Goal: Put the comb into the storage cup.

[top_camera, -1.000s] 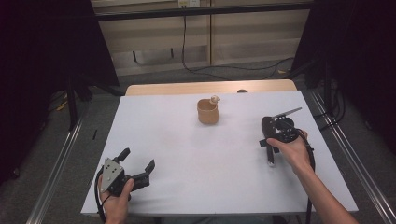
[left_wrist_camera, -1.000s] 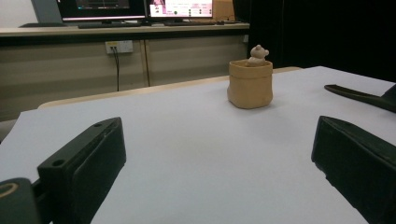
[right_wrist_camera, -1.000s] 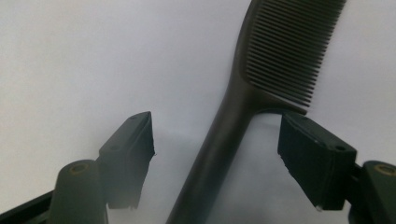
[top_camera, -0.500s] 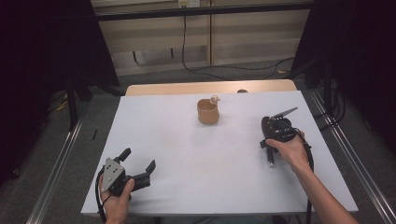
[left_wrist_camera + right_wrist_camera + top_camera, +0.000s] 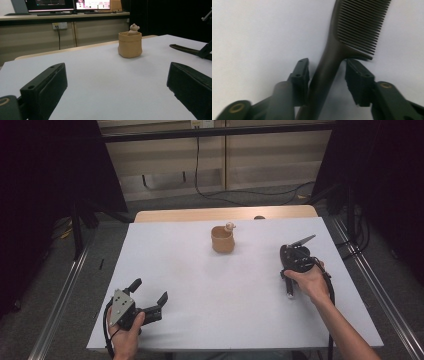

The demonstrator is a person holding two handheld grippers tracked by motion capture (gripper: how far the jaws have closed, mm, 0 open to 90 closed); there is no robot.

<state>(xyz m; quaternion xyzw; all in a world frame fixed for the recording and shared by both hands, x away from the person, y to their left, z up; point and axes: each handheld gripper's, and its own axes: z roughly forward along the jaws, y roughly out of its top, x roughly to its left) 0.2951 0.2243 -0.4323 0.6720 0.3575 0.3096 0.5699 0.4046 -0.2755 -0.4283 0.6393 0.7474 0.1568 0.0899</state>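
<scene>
Jaws, right gripper: the right gripper (image 5: 327, 82) points down at the tabletop with the comb handle between its jaws; the jaws have just been closing. The left jaw lies against the handle, while a narrow gap remains between the right jaw and the handle, so the pinch is not complete.
Jaws, left gripper: the left gripper (image 5: 150, 296) has its jaws spread wide with nothing between them; both jaws lie low over the tabletop and point toward the pot.
Tabletop: the white tabletop (image 5: 200, 285) carries every item; a strip of bare wood shows along its far edge.
Right hand: the right hand (image 5: 311, 282) grips the right gripper body at the right side of the tabletop, with the forearm entering from the bottom right of the high view.
Left hand: the left hand (image 5: 126, 332) holds the left gripper at the near left corner of the tabletop.
Pot: a small tan pot (image 5: 222, 240) stands upright near the far centre of the tabletop, well apart from both grippers.
Comb: the dark comb (image 5: 352, 32) lies flat on the tabletop under the right gripper; its teeth extend beyond the jaws, and its handle runs back between them.
Figure: a small pale bear-like figure (image 5: 134, 28) rises above the rim of the pot.
</scene>
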